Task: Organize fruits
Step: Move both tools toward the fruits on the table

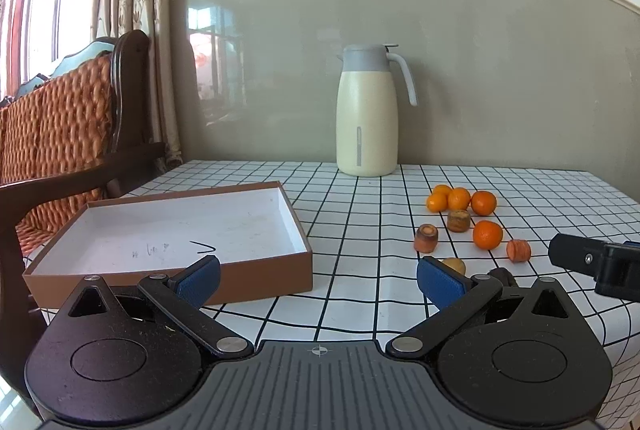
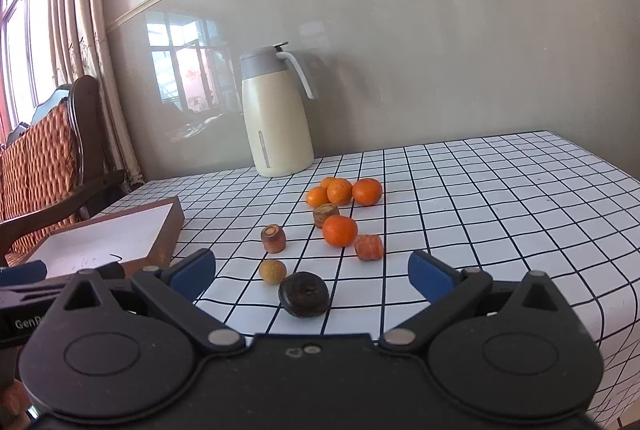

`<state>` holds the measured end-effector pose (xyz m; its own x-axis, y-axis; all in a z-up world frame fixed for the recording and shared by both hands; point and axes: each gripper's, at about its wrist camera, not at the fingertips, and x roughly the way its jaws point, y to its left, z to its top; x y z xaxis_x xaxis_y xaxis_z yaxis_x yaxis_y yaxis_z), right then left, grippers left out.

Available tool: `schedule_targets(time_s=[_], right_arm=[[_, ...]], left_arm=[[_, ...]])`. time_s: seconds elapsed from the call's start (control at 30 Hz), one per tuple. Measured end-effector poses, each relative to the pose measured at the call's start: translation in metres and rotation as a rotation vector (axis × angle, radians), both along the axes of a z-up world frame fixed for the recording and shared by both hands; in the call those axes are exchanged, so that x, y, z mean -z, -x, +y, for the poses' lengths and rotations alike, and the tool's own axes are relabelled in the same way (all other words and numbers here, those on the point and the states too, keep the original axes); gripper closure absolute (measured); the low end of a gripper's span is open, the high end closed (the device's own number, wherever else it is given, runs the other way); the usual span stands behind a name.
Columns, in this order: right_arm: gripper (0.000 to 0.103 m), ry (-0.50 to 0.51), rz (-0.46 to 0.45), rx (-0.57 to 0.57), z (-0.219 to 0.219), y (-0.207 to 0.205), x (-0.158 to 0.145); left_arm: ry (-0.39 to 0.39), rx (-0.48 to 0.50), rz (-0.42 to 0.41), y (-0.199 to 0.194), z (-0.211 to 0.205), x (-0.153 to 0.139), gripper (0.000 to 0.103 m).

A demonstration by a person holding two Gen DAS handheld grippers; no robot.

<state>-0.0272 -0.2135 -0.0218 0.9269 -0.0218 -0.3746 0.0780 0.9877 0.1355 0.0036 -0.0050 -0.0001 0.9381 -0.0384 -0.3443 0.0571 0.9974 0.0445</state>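
Several small oranges (image 2: 340,230) (image 1: 487,234) lie loose on the checked tablecloth, a cluster of them (image 2: 344,191) (image 1: 460,198) nearer the jug. Among them sit carrot chunks (image 2: 273,239) (image 2: 368,247) (image 1: 425,238), a small yellow fruit (image 2: 272,272) (image 1: 454,264) and a dark round piece (image 2: 304,294). A brown box with a white inside (image 1: 168,230) (image 2: 108,238) stands to the left, nothing in it. My left gripper (image 1: 318,280) hangs open by the box's near right corner. My right gripper (image 2: 312,272) is open, the dark piece just ahead between its fingers, untouched.
A cream jug with a grey lid (image 1: 367,109) (image 2: 276,113) stands at the back by the wall. A wooden chair with a woven orange cushion (image 1: 60,133) is left of the table. The table's front edge (image 2: 600,310) drops off on the right.
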Motion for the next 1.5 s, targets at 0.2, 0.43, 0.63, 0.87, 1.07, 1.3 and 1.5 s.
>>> schedule_targets(time_s=[0.2,0.43,0.63,0.87,1.07,1.3,1.5], right_arm=[[0.006,0.011,0.001,-0.008,0.003,0.000,0.001],[0.006,0.009,0.003,-0.009,0.004,0.000,0.002],[0.006,0.009,0.005,-0.011,0.004,0.000,0.001],[0.006,0.012,0.007,-0.013,0.006,-0.001,0.001],[0.006,0.011,0.007,-0.013,0.005,-0.001,0.001],[0.006,0.010,0.011,-0.015,0.005,-0.002,0.003],[0.006,0.009,0.010,-0.017,0.005,-0.002,0.003]], left_arm=[[-0.008,-0.015,-0.004,0.000,-0.007,0.004,0.000],[-0.023,-0.017,-0.009,0.001,-0.012,0.006,0.000],[-0.030,-0.016,-0.012,0.002,-0.014,0.007,0.000],[-0.032,-0.020,-0.011,0.001,-0.016,0.009,0.000],[-0.037,-0.021,-0.013,0.001,-0.018,0.011,0.000],[-0.043,-0.021,-0.012,0.001,-0.020,0.012,0.000],[-0.041,-0.023,-0.011,0.000,-0.020,0.012,0.000]])
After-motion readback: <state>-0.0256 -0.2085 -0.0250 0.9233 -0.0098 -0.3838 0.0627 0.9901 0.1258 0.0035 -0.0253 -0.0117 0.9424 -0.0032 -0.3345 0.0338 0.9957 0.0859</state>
